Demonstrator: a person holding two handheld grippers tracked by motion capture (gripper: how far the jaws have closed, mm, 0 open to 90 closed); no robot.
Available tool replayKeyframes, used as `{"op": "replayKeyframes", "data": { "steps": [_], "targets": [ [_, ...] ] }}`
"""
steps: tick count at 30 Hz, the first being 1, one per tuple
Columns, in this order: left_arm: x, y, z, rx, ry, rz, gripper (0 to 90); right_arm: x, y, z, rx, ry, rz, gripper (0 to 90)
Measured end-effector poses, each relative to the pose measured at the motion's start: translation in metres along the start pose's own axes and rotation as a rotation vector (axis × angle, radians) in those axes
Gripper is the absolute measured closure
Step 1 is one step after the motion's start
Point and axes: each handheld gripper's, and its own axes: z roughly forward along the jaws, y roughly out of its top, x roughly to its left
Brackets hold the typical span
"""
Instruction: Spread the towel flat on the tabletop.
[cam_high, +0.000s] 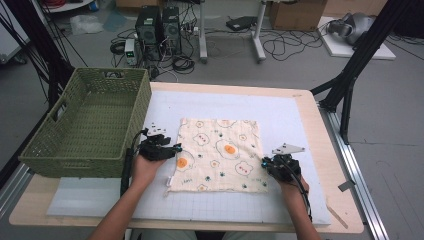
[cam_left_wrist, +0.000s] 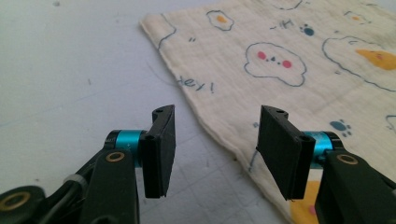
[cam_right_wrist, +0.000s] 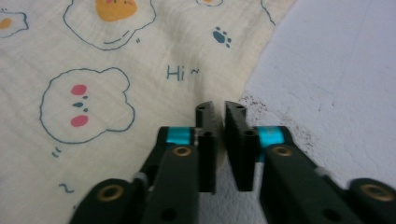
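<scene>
Cream cotton cloth (cam_high: 220, 155), printed with fried eggs, bear faces and paw marks, lies spread flat on a pale gridded mat (cam_high: 290, 125) near the middle of the desk (cam_high: 325, 150). At its left edge the left gripper (cam_high: 176, 149) hovers low, its fingers (cam_left_wrist: 161, 149) spread wide apart; in the left gripper view one finger stands over bare mat and the other over the cloth's hem, so the edge runs between them, and nothing is held. At the cloth's right edge, near the lower corner, the right gripper (cam_high: 265, 162) is pressed down, and in the right gripper view its fingers (cam_right_wrist: 208, 149) are drawn nearly together, pinching a small raised fold of the cloth's edge between them. A woven green basket (cam_high: 87, 122) stands on the left side of the desk, just beside the left gripper.
</scene>
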Motion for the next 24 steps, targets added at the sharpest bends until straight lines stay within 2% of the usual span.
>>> {"op": "replayKeyframes", "data": {
  "steps": [1, 2, 4, 5, 6, 9, 10, 12, 14, 15, 16, 18, 20, 22, 24],
  "targets": [
    [-0.001, 0.0, -0.001, -0.001, -0.007, 0.008, 46.7, -0.001, -0.001, -0.002, -0.008, 0.009, 0.009, 69.4],
    [-0.002, 0.001, -0.002, 0.001, -0.012, 0.015, 46.7, -0.003, -0.002, -0.004, -0.032, 0.018, 0.009, 60.7],
    [-0.004, 0.0, -0.004, 0.002, -0.03, 0.026, 48.1, -0.006, -0.003, -0.012, -0.081, 0.008, 0.031, 52.3],
    [-0.005, -0.001, -0.005, 0.002, -0.039, 0.036, 51.7, -0.008, -0.003, -0.016, -0.103, 0.002, 0.04, 45.4],
    [-0.006, -0.003, -0.005, -0.005, -0.043, 0.041, 54.0, -0.011, -0.003, -0.02, -0.121, -0.009, 0.049, 42.3],
    [-0.01, -0.011, -0.002, 0.04, -0.047, 0.067, 58.9, -0.015, -0.007, -0.027, -0.136, -0.024, 0.048, 41.9],
    [-0.011, -0.012, 0.0, 0.069, -0.046, 0.081, 60.5, -0.016, -0.009, -0.028, -0.132, -0.026, 0.047, 41.4],
    [-0.016, -0.013, 0.0, 0.078, -0.021, 0.13, 61.9, -0.016, -0.011, -0.027, -0.123, -0.025, 0.045, 40.3],
    [-0.022, -0.012, -0.002, 0.093, -0.006, 0.181, 71.6, -0.015, -0.011, -0.027, -0.12, -0.023, 0.039, 39.5],
    [-0.026, -0.012, -0.002, 0.102, 0.013, 0.219, 79.9, -0.014, -0.011, -0.027, -0.123, -0.025, 0.032, 39.3],
    [-0.029, -0.011, -0.003, 0.11, 0.039, 0.254, 83.6, -0.014, -0.011, -0.028, -0.126, -0.024, 0.025, 38.8],
    [-0.03, -0.012, -0.004, 0.109, 0.049, 0.249, 84.8, -0.012, -0.011, -0.029, -0.124, -0.025, 0.019, 38.6],
    [-0.025, -0.012, -0.006, 0.103, 0.047, 0.225, 80.7, -0.012, -0.011, -0.03, -0.125, -0.029, 0.009, 38.0],
    [-0.019, -0.014, -0.01, 0.076, 0.048, 0.182, 68.1, -0.013, -0.011, -0.032, -0.131, -0.027, 0.017, 36.8],
    [-0.014, -0.014, -0.013, 0.03, 0.02, 0.137, 55.3, -0.015, -0.011, -0.033, -0.14, -0.023, 0.03, 35.5]
  ]
}}
